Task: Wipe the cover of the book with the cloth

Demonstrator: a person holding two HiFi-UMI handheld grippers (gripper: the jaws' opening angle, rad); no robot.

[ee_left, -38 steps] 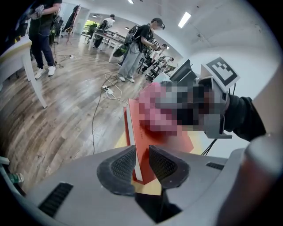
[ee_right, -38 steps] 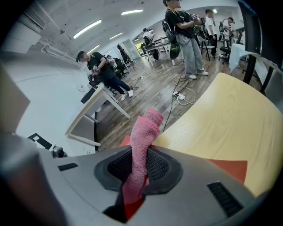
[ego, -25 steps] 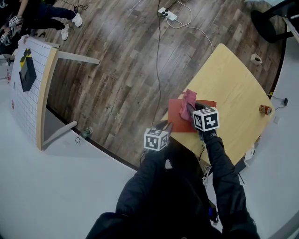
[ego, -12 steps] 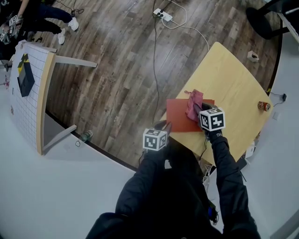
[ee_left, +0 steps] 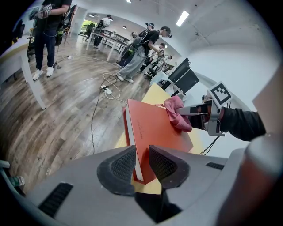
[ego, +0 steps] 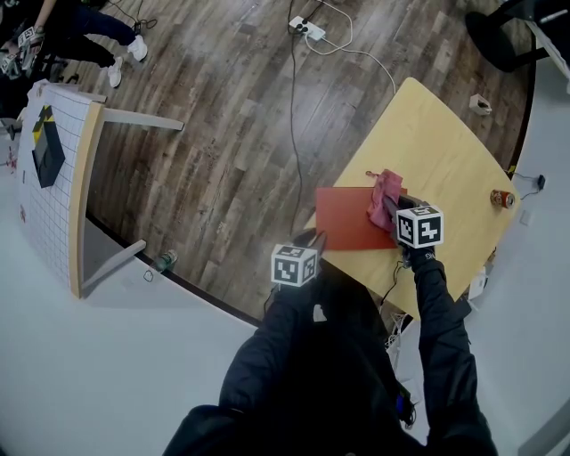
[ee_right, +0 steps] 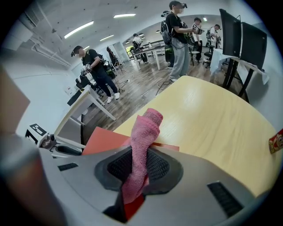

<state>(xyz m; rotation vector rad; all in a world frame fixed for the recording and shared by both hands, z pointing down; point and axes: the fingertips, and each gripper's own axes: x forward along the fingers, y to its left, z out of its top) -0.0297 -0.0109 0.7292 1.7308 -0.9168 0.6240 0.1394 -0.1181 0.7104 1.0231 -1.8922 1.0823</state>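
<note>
A red book (ego: 353,219) lies at the near-left corner of the yellow table (ego: 445,151), overhanging its edge. My left gripper (ee_left: 142,165) is shut on the book (ee_left: 155,128) at its near corner, one jaw on each side of the spine edge. My right gripper (ee_right: 139,170) is shut on a pink cloth (ee_right: 144,137), which stands up rolled between the pads. In the head view the cloth (ego: 386,198) rests on the cover's right end, in front of the right gripper (ego: 398,214). The book (ee_right: 105,139) shows under the cloth.
A drink can (ego: 504,199) stands near the table's right edge. A power strip (ego: 303,26) and its cable lie on the wooden floor. A second table (ego: 61,160) stands at the left, a bottle (ego: 165,259) near it. Several people stand in the background.
My right gripper has dragged the cloth to the right across the cover, from near the middle to the right end. The left gripper has kept still on the book.
</note>
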